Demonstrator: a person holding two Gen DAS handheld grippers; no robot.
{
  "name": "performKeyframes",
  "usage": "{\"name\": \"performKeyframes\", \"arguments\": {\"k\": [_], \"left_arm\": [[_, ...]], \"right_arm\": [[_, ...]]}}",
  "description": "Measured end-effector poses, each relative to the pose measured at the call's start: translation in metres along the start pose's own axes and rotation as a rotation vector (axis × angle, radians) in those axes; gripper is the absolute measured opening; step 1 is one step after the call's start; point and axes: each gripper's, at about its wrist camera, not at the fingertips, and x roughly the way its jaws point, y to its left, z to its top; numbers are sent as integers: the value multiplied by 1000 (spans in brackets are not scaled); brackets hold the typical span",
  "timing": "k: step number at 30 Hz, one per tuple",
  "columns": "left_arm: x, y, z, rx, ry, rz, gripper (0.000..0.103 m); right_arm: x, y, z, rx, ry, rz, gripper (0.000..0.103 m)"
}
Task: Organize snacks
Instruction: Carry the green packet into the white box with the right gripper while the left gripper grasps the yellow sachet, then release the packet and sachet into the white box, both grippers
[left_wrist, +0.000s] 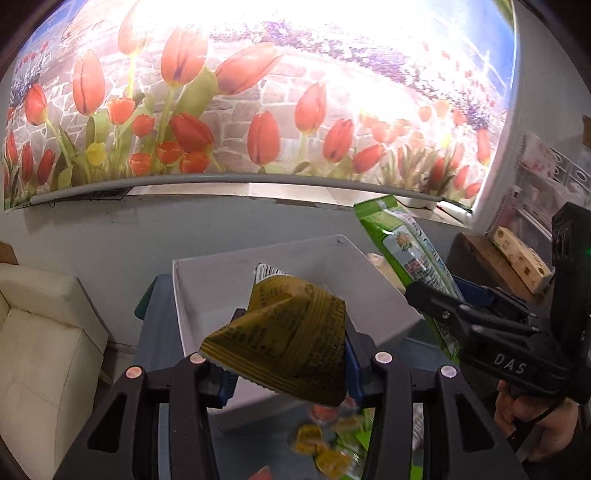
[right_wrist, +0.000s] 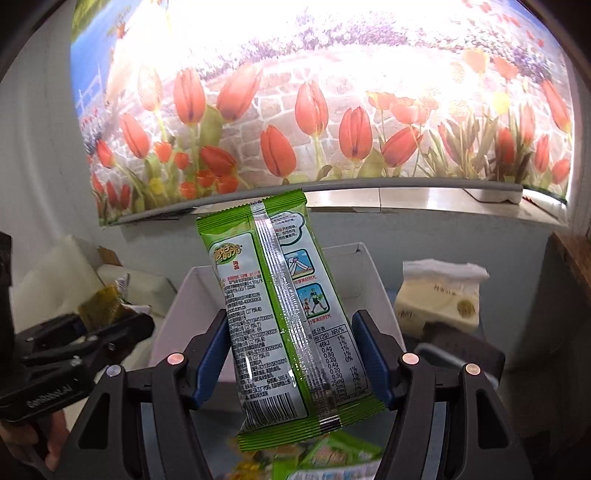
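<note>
My left gripper (left_wrist: 290, 352) is shut on a crumpled yellow snack packet (left_wrist: 284, 332), held in the air in front of a white open box (left_wrist: 207, 291). My right gripper (right_wrist: 291, 354) is shut on a tall green snack packet (right_wrist: 284, 314), printed back facing me, lifted over the same white box (right_wrist: 373, 273). In the left wrist view the right gripper (left_wrist: 436, 299) appears at the right with its green packet (left_wrist: 402, 243). In the right wrist view the left gripper (right_wrist: 107, 325) shows at the left with the yellow packet (right_wrist: 99, 304).
Loose snack packets (left_wrist: 325, 443) lie blurred on the blue-grey surface below. A tissue pack (right_wrist: 439, 295) stands right of the box. A cream cushioned seat (left_wrist: 44, 332) is at the left, a wooden block (left_wrist: 517, 262) at the right. A tulip mural (left_wrist: 236, 96) covers the wall behind.
</note>
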Motion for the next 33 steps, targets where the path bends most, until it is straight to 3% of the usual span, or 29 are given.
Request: {"name": "performKeyframes", "arguments": {"k": [5, 11, 12, 13, 15, 17, 23, 28, 33], "left_arm": [[35, 12, 20, -4, 38, -1, 51], [61, 21, 19, 1, 79, 4, 54], [62, 21, 18, 8, 73, 21, 63], [63, 21, 17, 20, 66, 53, 82], [64, 23, 14, 36, 56, 55, 103], [63, 27, 13, 28, 58, 61, 103], [57, 34, 8, 34, 56, 92, 103], [34, 28, 4, 48, 10, 88, 103], [-5, 11, -7, 78, -61, 28, 103]], "right_arm": [[49, -7, 17, 12, 50, -46, 71], [86, -11, 11, 20, 120, -64, 76], [89, -10, 10, 13, 128, -69, 80], [93, -10, 8, 10, 139, -64, 83], [98, -11, 5, 4, 170, -53, 95], [100, -9, 0, -32, 196, -66, 102], [82, -8, -9, -97, 164, -92, 103], [46, -13, -13, -75, 96, -48, 103], [-1, -17, -22, -76, 16, -13, 103]]}}
